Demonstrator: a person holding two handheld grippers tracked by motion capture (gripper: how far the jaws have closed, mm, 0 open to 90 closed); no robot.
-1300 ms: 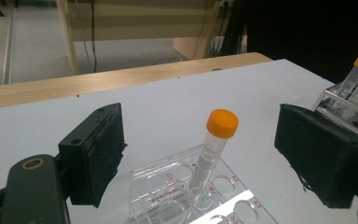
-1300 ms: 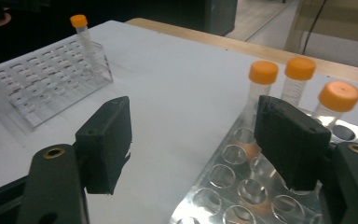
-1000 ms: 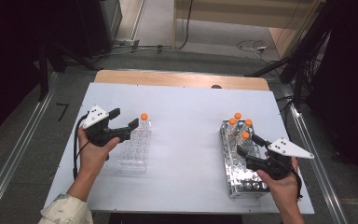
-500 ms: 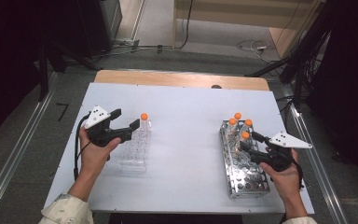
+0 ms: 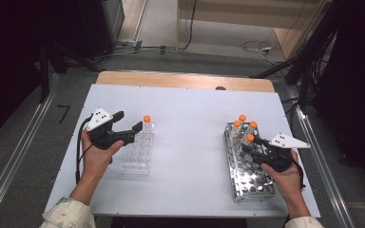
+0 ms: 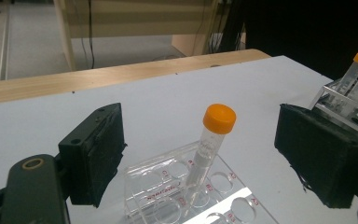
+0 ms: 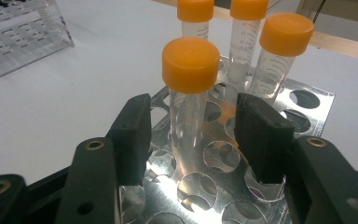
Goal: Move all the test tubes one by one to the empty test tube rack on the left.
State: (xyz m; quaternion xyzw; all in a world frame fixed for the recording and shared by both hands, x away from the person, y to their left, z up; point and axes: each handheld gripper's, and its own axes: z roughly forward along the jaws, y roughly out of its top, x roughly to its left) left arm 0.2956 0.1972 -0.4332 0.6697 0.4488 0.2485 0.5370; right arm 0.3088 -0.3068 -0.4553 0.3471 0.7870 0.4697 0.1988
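Right tool (image 7: pixel 189 135) flanks upright nearest tube (image 7: pixel 189 100).

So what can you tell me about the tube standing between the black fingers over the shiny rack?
The nearest tube is clear plastic with an orange screw cap, looks empty, and stands upright in a hole of the metal rack. The right gripper has been closing its fingers around it; a small gap shows on each side.

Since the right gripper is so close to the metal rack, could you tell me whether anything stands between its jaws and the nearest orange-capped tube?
Nothing visible does. The right gripper already straddles the nearest tube in the metal rack, its jaws just closing but not yet pressing. The other three tubes stand behind it.
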